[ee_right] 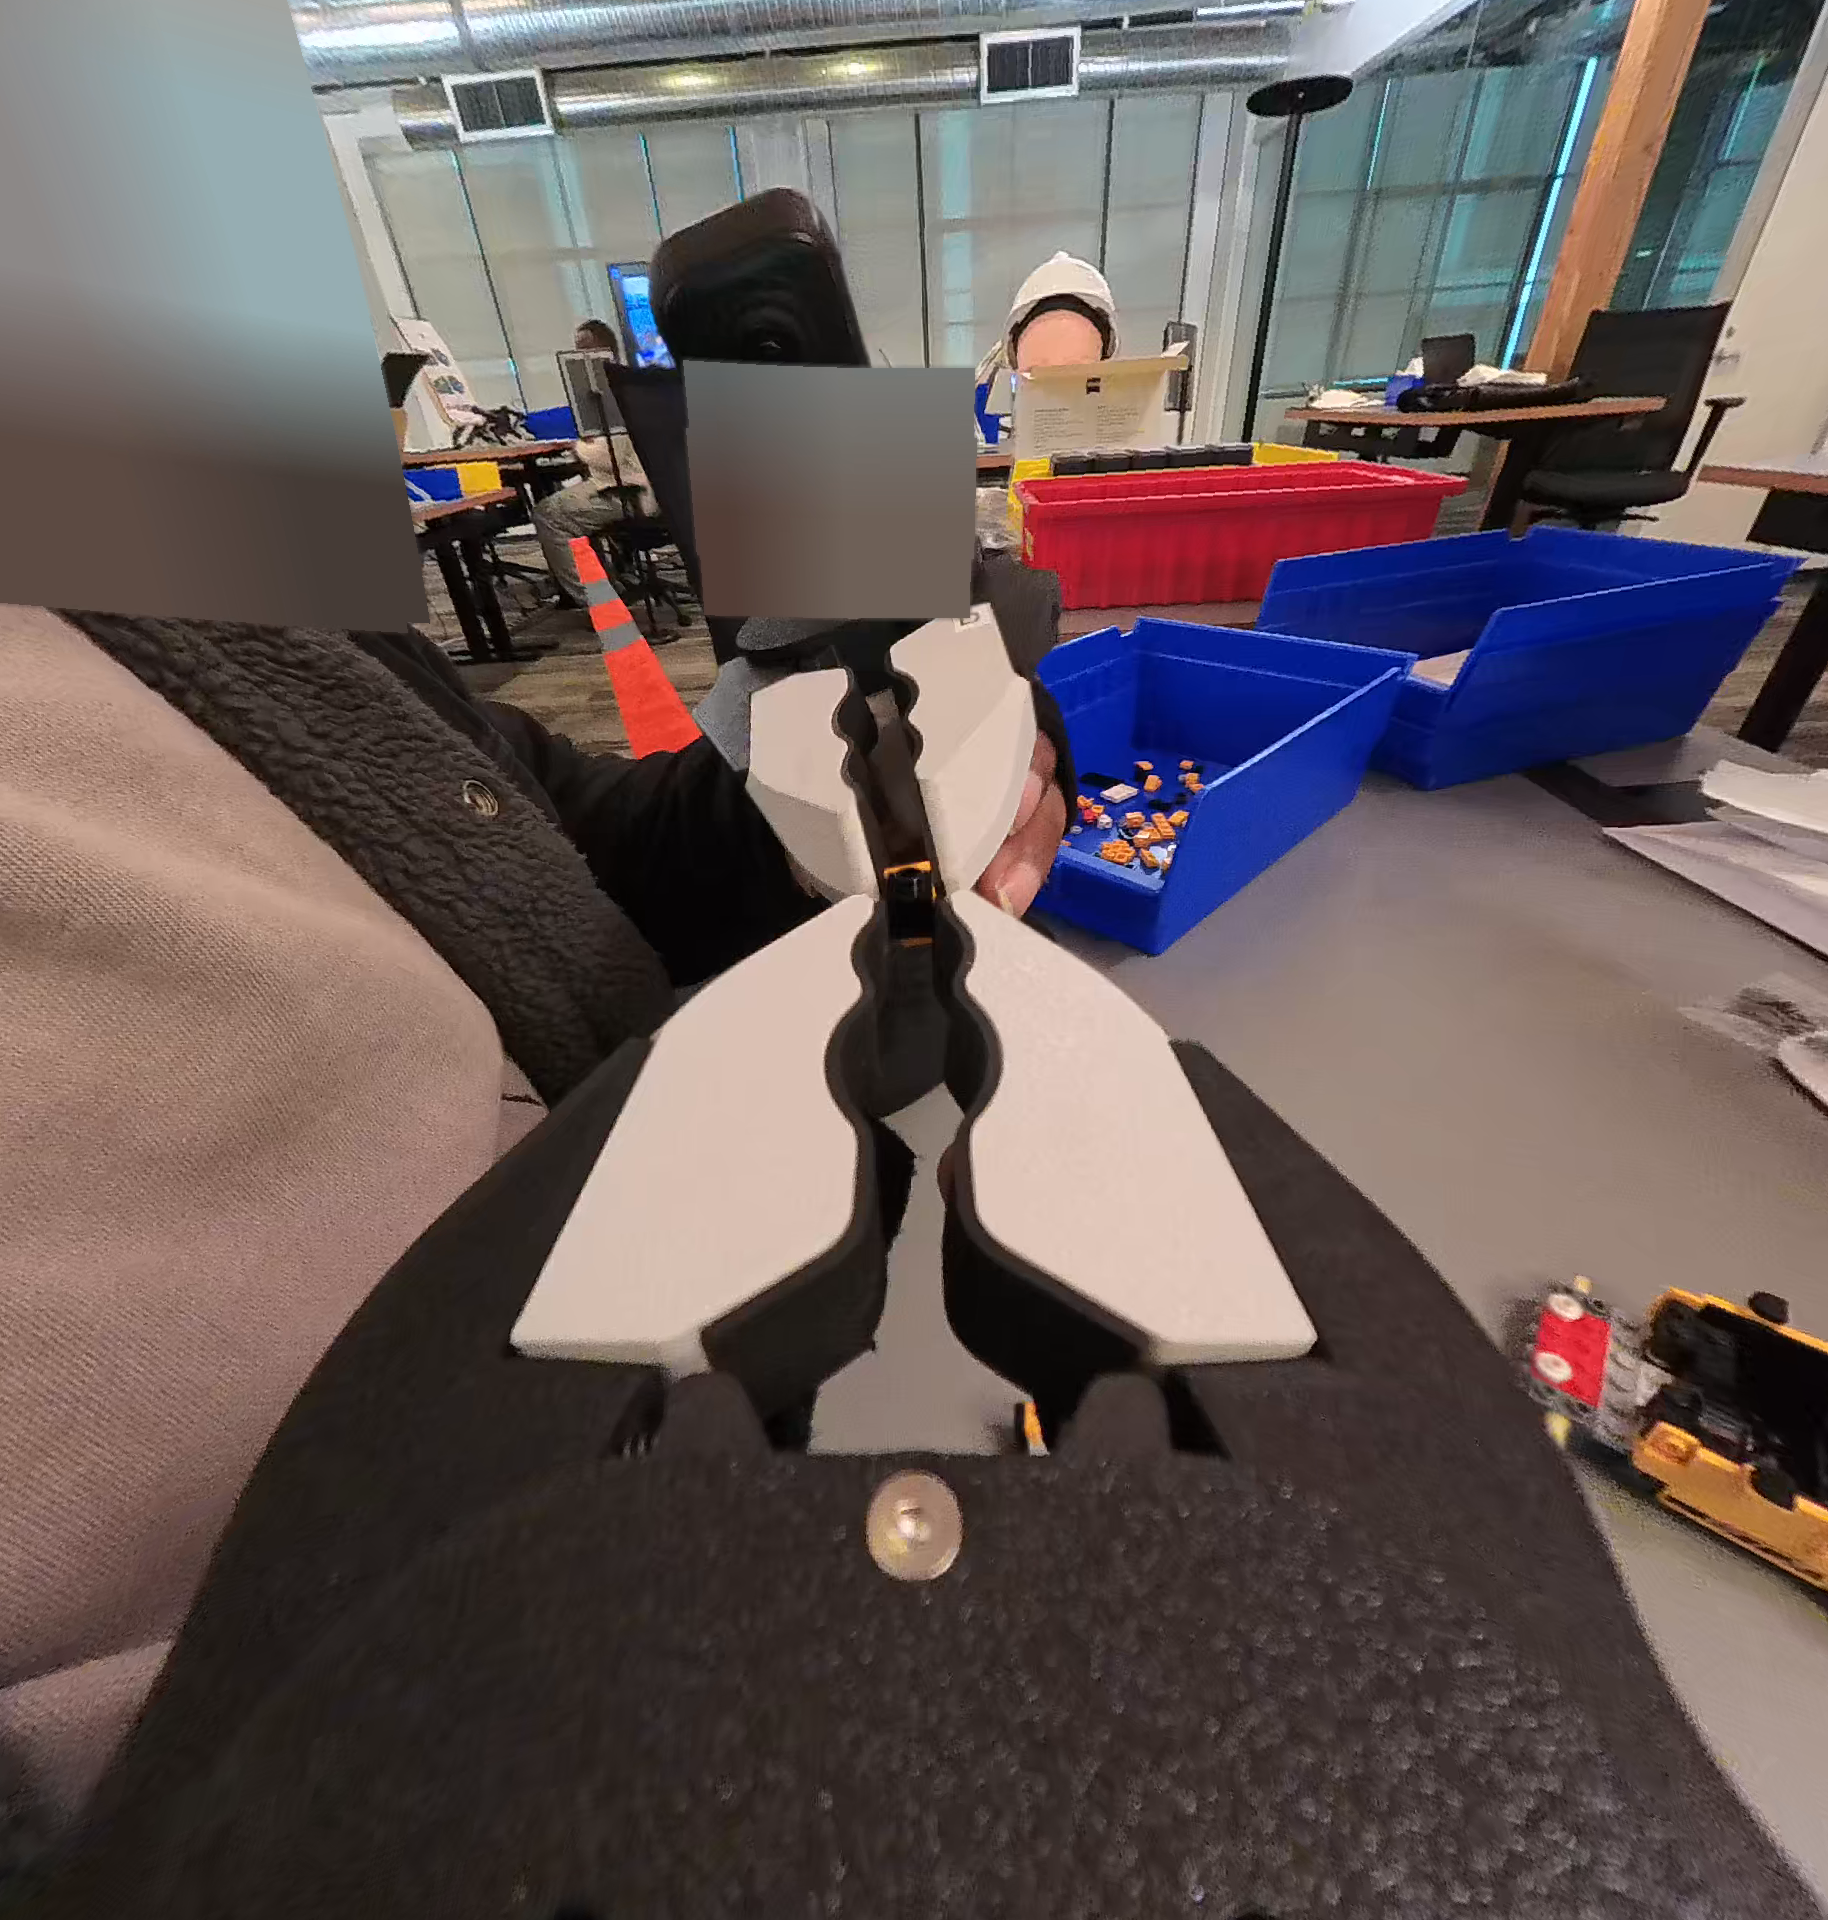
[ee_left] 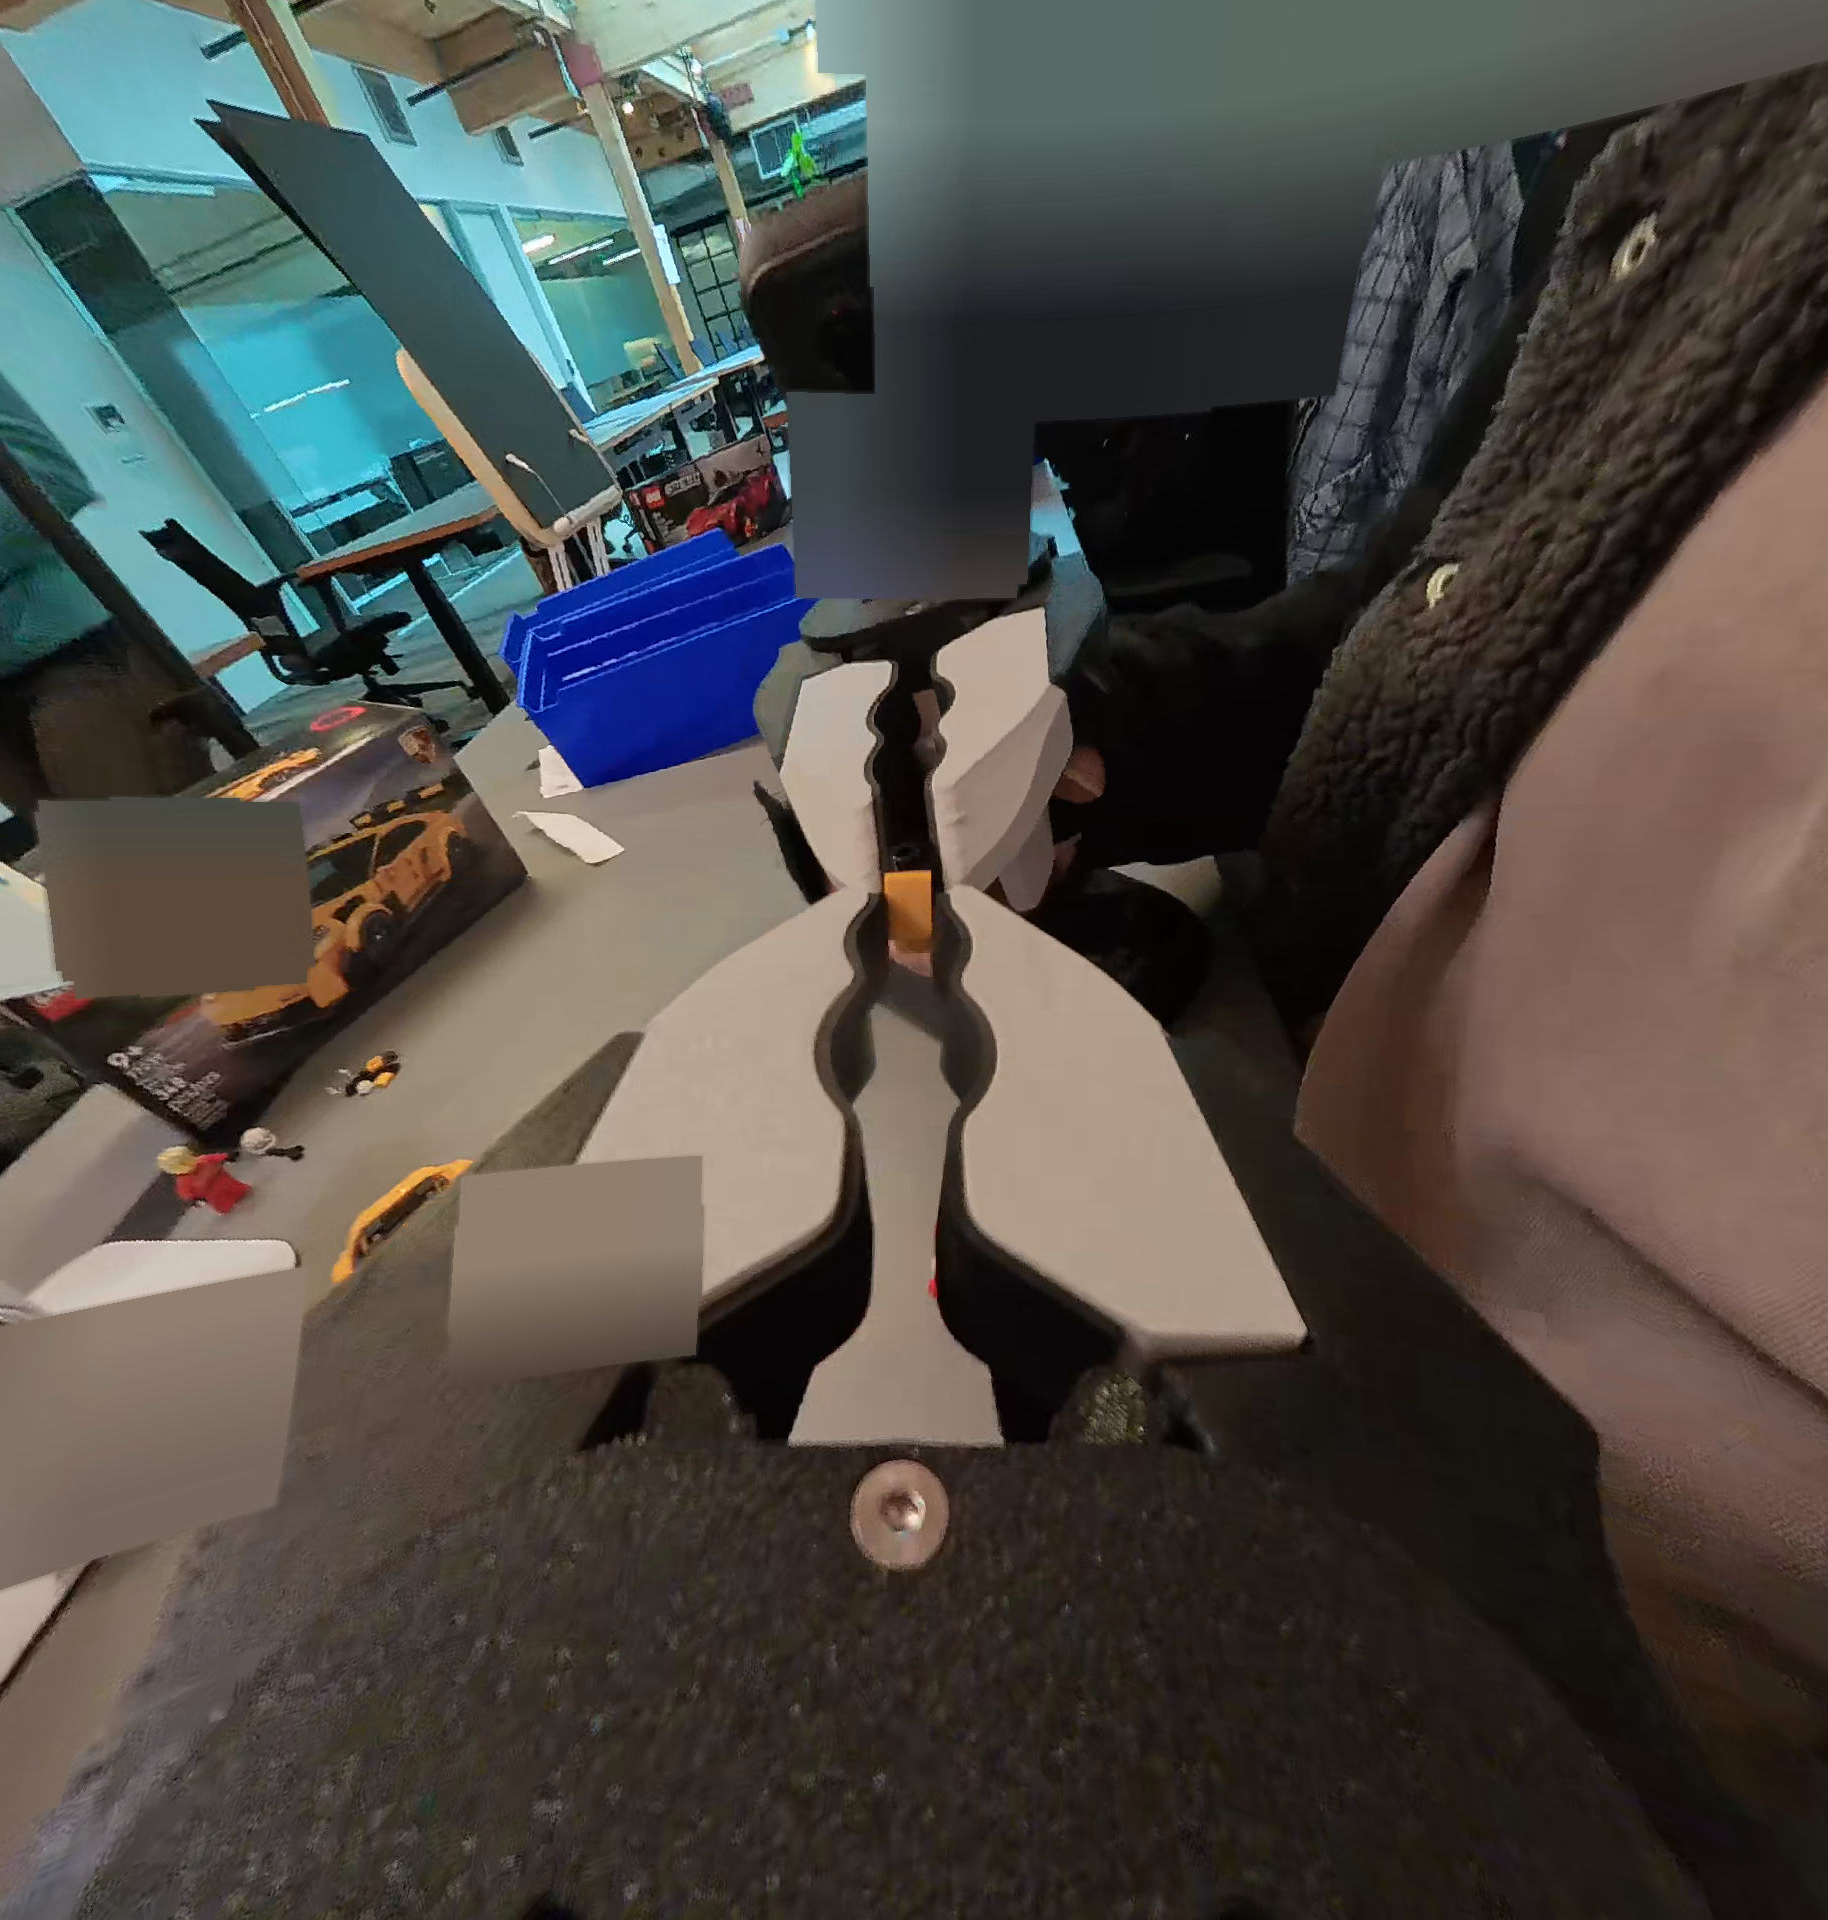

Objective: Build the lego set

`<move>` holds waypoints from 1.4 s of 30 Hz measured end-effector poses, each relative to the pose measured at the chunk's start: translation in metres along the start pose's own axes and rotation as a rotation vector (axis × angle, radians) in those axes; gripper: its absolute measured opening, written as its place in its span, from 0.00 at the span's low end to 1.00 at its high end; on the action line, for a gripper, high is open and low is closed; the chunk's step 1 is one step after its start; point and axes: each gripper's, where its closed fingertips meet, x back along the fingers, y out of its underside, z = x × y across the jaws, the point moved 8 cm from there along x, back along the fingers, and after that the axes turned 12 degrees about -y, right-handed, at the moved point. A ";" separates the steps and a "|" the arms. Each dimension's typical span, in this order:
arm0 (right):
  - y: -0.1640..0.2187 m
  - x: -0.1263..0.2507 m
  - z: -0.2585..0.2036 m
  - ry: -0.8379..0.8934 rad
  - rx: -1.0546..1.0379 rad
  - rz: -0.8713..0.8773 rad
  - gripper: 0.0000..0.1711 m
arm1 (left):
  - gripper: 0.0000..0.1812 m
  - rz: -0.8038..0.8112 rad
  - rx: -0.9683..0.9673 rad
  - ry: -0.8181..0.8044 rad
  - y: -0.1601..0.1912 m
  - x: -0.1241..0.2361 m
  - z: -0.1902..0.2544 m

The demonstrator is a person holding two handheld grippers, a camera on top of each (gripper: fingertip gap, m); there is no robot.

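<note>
Right at the fingertips, the two hand-held grippers meet tip to tip above the grey table [ee_right: 1409, 987]. The left gripper [ee_left: 908, 914], white-shelled with black wavy inner pads, is clenched on a small orange Lego brick [ee_left: 908, 909] pinched at its very tip. The right gripper [ee_right: 908, 909], of the same make, is closed on a small black Lego piece with orange edges [ee_right: 908, 902]. Each view shows the other gripper facing it just beyond the held piece, so the two pieces sit together between the four fingertips, though whether they are already joined cannot be told.

Farther out, on the table's left side in the left wrist view, lie a partly built yellow Lego car [ee_left: 401, 1210], a small red minifigure [ee_left: 209, 1179], a few loose black and orange bits [ee_left: 370, 1075] and the dark set box printed with a yellow car [ee_left: 349, 904]. The right wrist view shows another yellow-and-black car assembly with red parts [ee_right: 1720, 1423] low at the right, well apart from the grippers, and an open blue plastic bin [ee_right: 1284, 790] holding loose orange, black and white bricks [ee_right: 1138, 821]. More blue bins [ee_right: 1575, 644] and a red tray [ee_right: 1232, 530] stand behind it. Beyond is an open office with desks, chairs, glass walls and an orange traffic cone [ee_right: 629, 655].
</note>
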 end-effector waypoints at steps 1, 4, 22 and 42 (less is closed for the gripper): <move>0.000 -0.001 0.000 -0.005 -0.010 0.000 0.04 | 0.05 0.000 -0.020 -0.001 0.000 0.000 0.000; 0.001 -0.002 -0.001 -0.007 -0.022 0.000 0.04 | 0.05 -0.012 -0.060 -0.004 0.001 0.001 0.000; 0.003 0.000 -0.006 0.025 0.142 -0.125 0.04 | 0.05 -0.039 0.230 0.107 0.010 -0.004 0.000; 0.008 0.014 0.013 -0.003 -0.155 0.275 0.04 | 0.09 0.041 0.498 0.072 0.019 -0.004 -0.001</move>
